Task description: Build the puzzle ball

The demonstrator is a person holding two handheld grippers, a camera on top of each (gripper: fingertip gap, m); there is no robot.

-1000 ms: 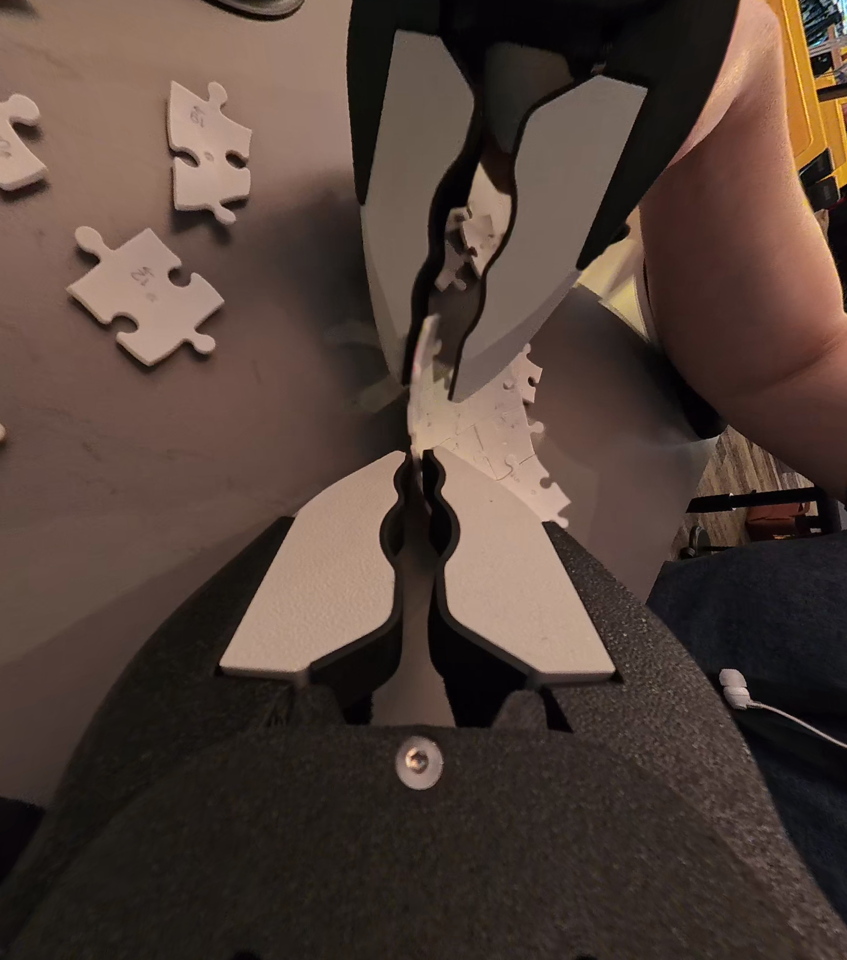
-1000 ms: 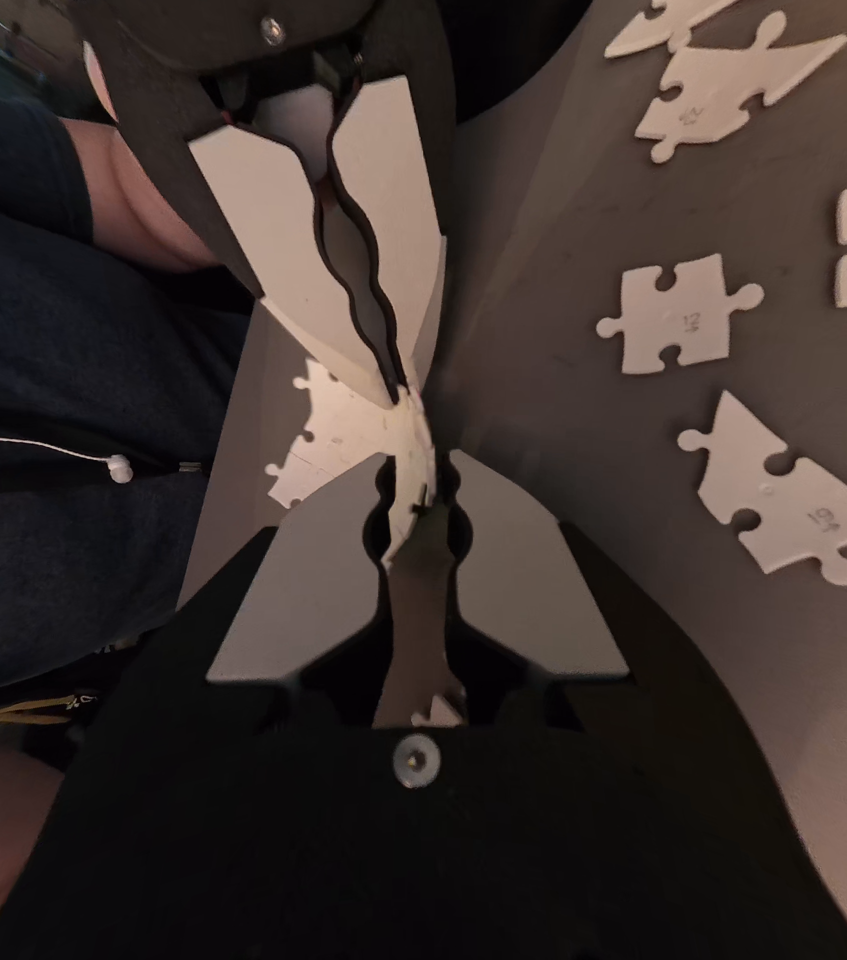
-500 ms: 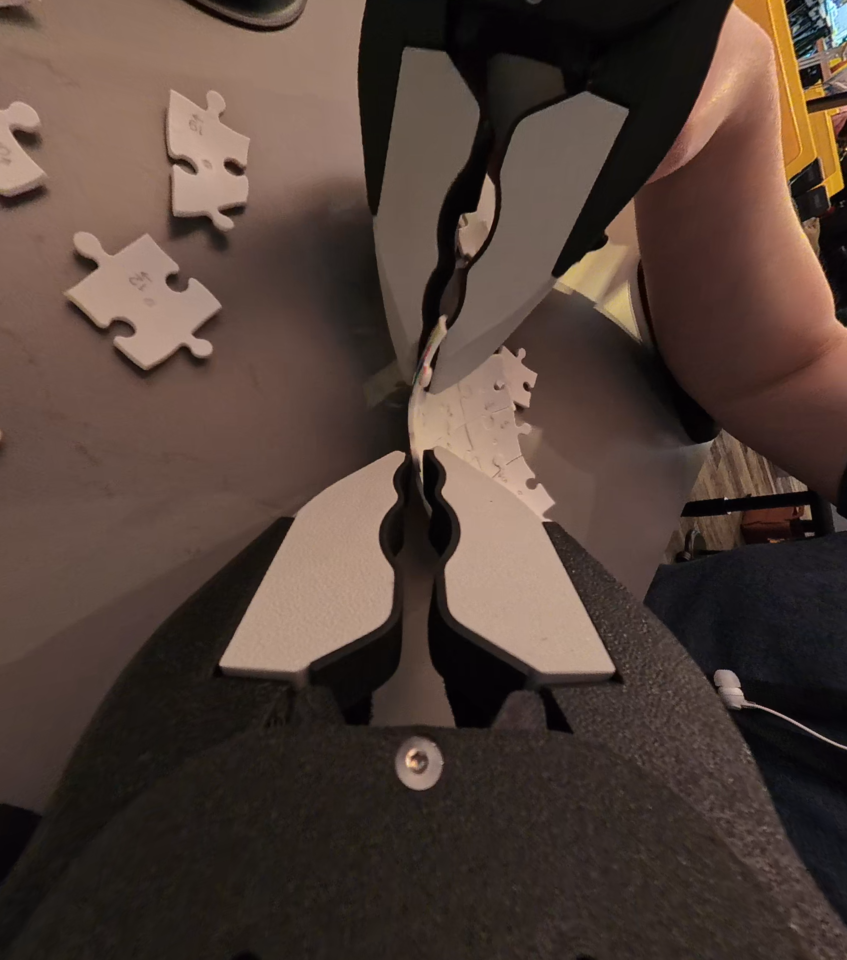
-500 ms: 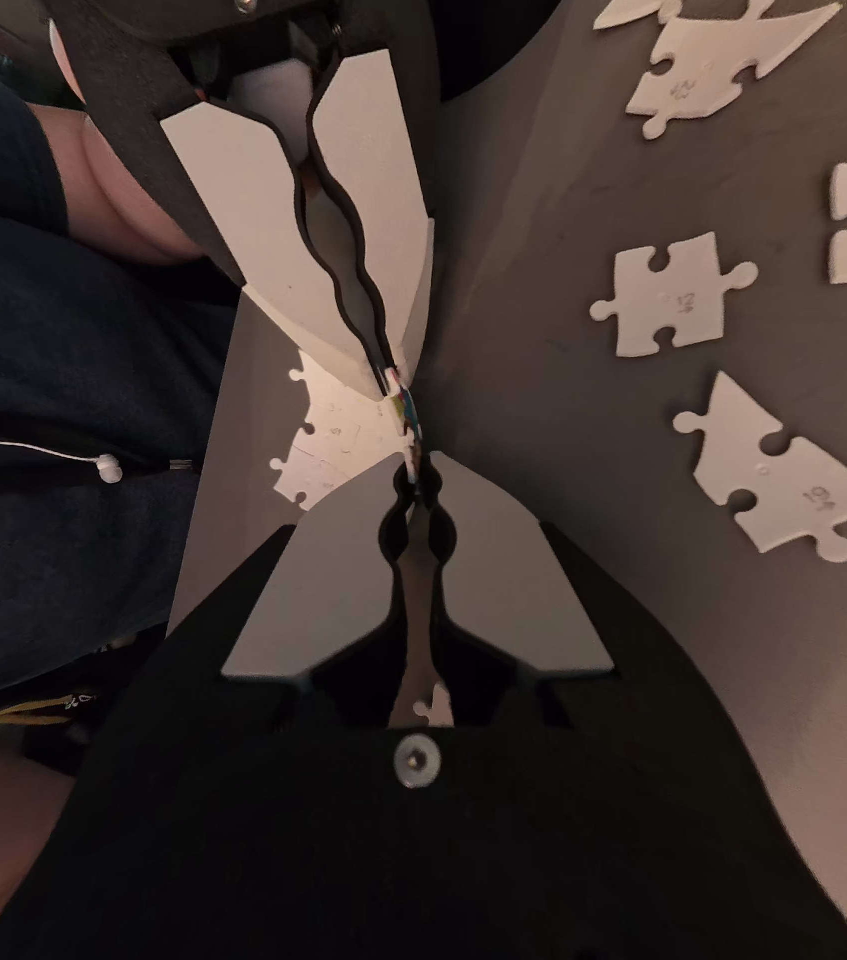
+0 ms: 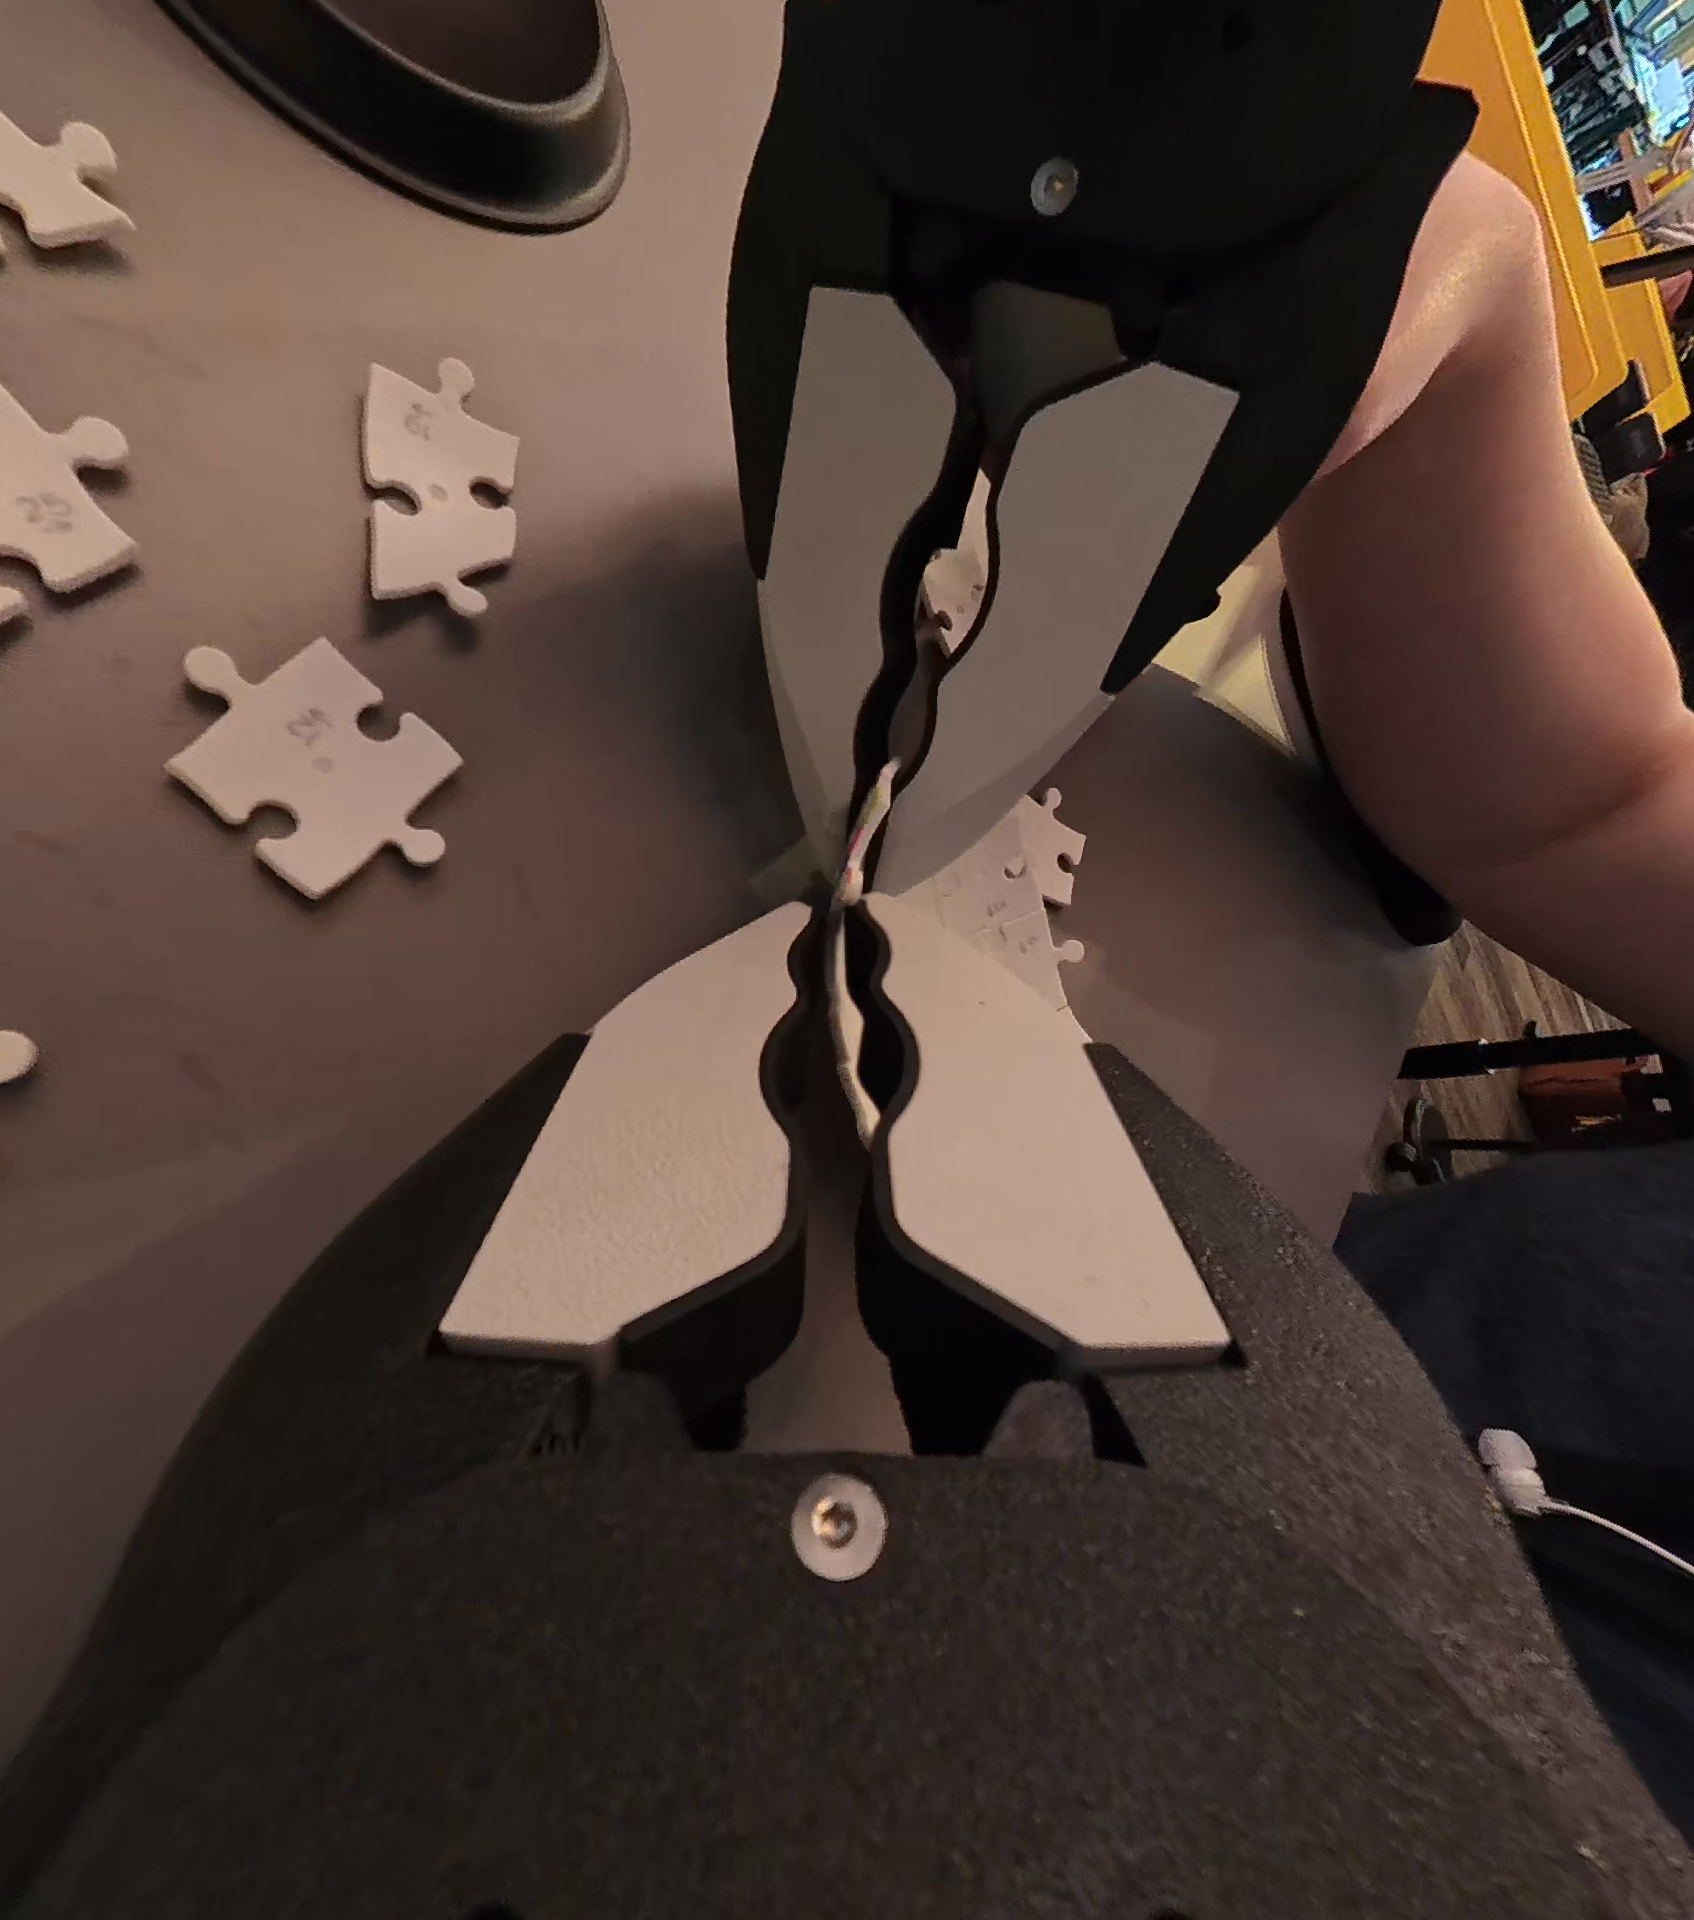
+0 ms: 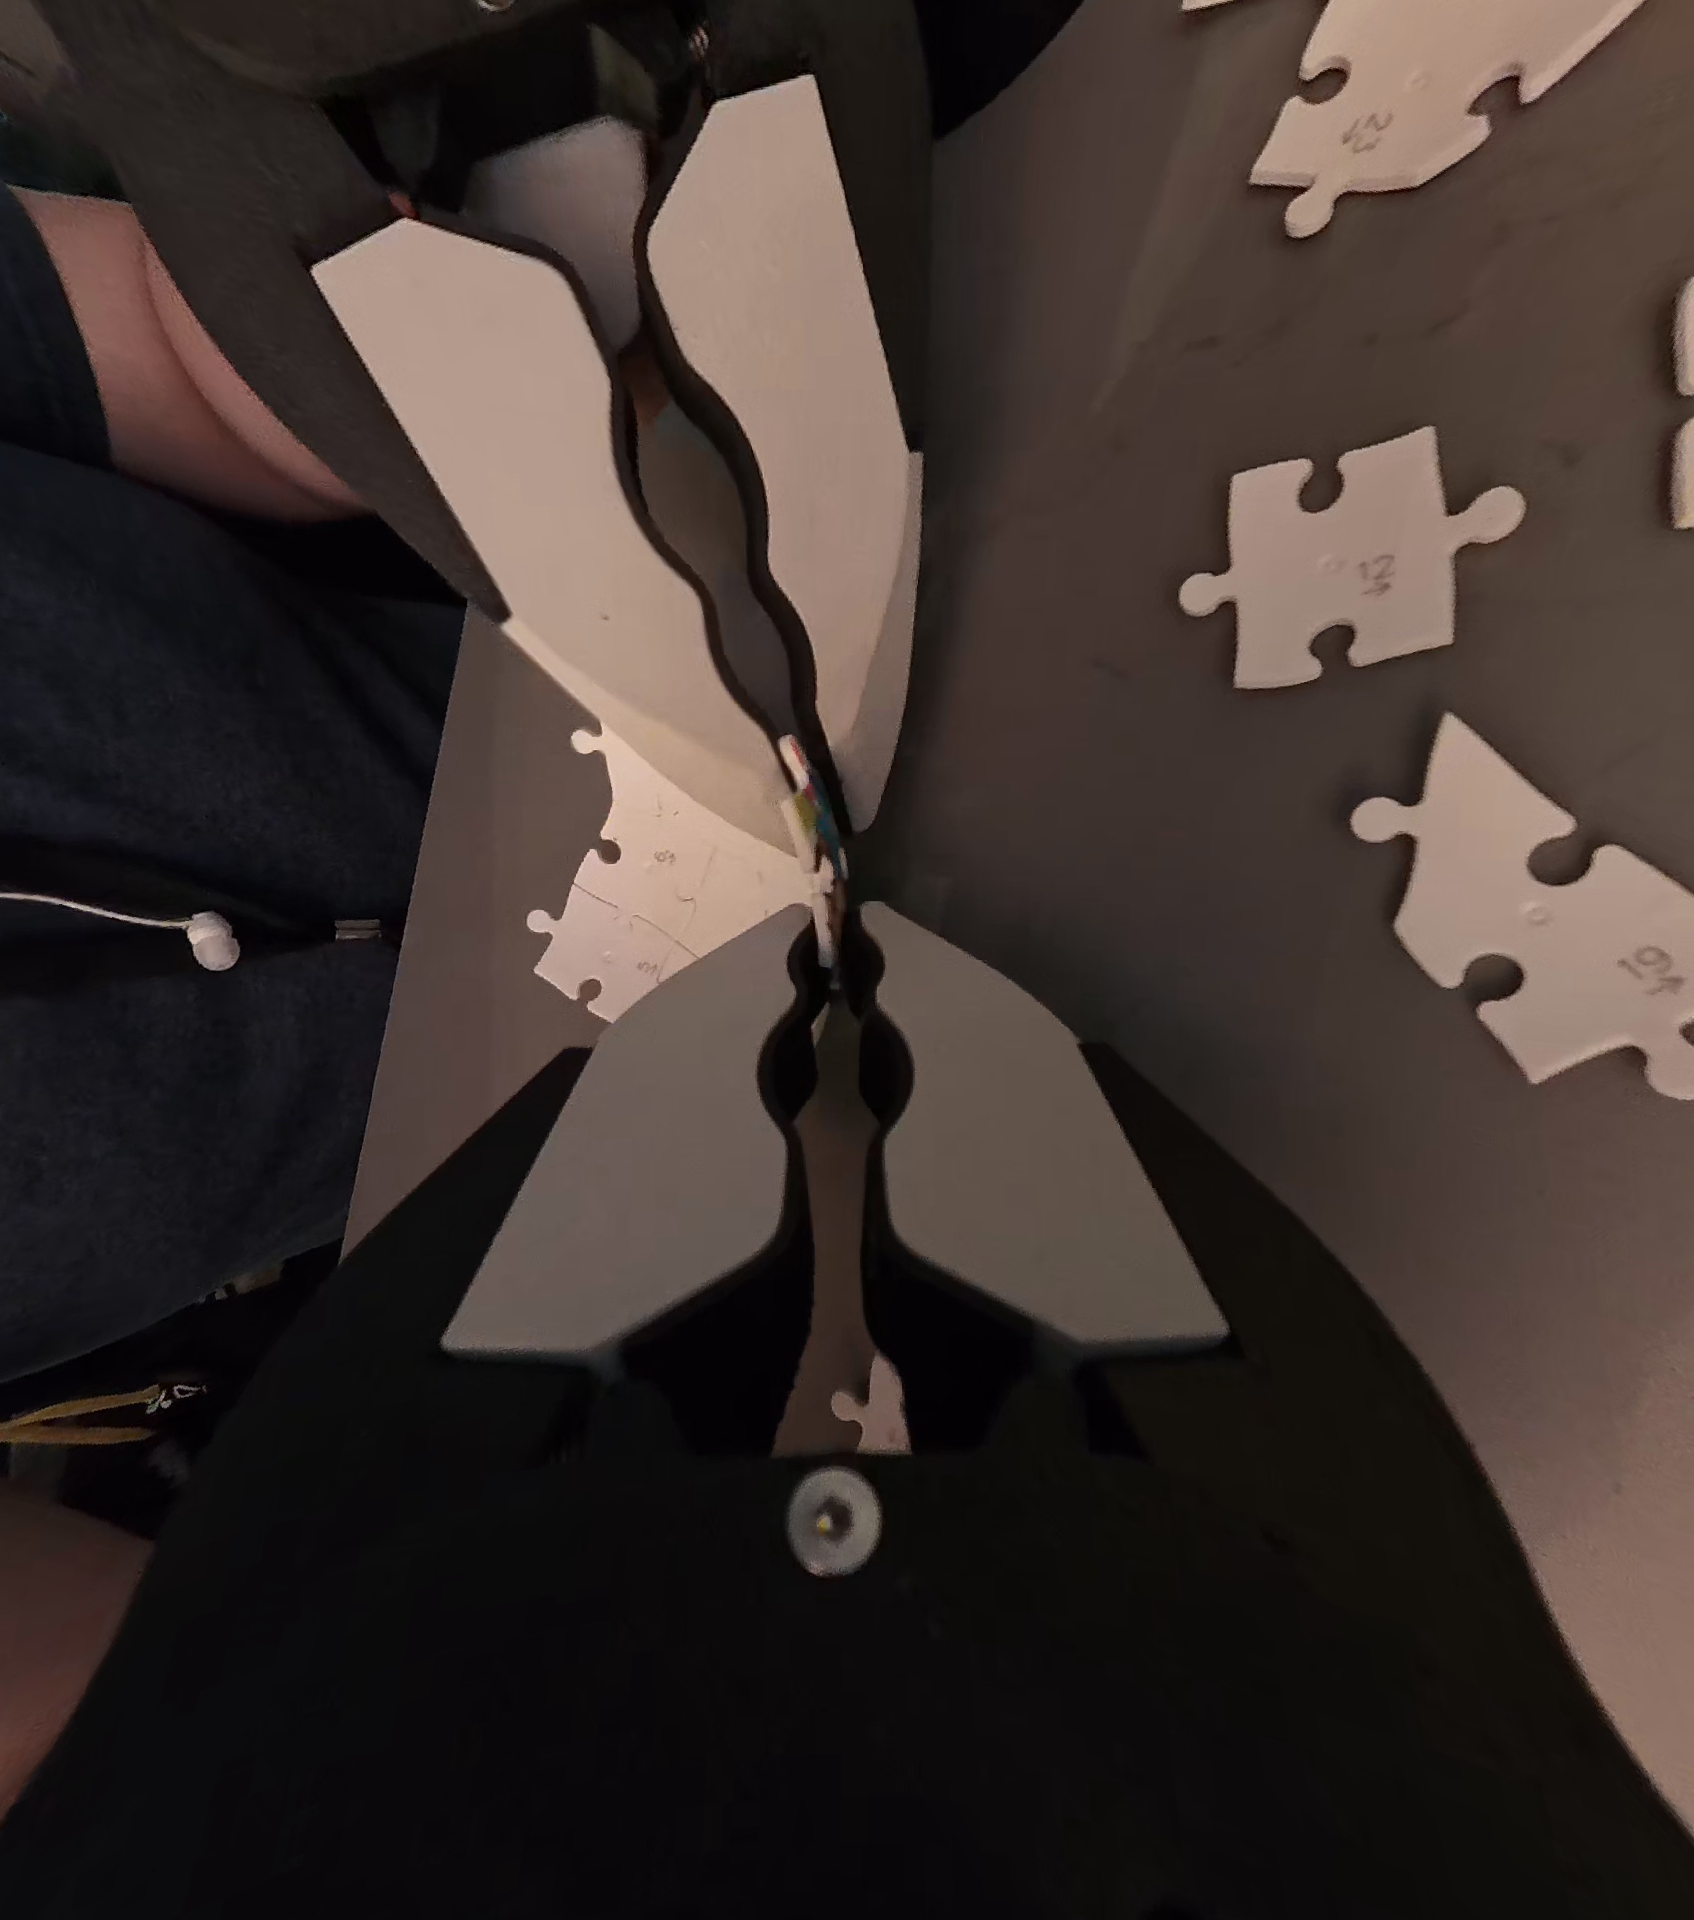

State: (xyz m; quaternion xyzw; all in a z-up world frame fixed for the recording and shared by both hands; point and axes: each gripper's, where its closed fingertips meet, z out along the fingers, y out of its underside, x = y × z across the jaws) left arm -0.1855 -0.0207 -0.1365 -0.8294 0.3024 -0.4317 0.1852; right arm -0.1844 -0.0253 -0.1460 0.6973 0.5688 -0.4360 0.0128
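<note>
A dull grey tabletop (image 5: pixel 147 935) spreads under me, its near edge running past a person's dark trousers (image 6: pixel 147 727) and bare forearm (image 5: pixel 1508 675); a black round rim (image 5: pixel 469 156) sits at the far side of it; loose white curved puzzle pieces (image 5: pixel 313 764) lie face down on the grey, more of them off to my right (image 6: pixel 1342 566); my left gripper (image 5: pixel 838 914) and my right gripper (image 6: pixel 838 914) meet tip to tip above the table edge, both pinched nearly closed; between them I hold a joined patch of white puzzle pieces (image 6: pixel 645 914), seen almost edge-on, the left claw clamped on one thin edge (image 5: pixel 848 1049), the right claw on the coloured edge (image 6: pixel 812 821) opposite; a white earbud (image 6: pixel 214 940) hangs against the trousers.
</note>
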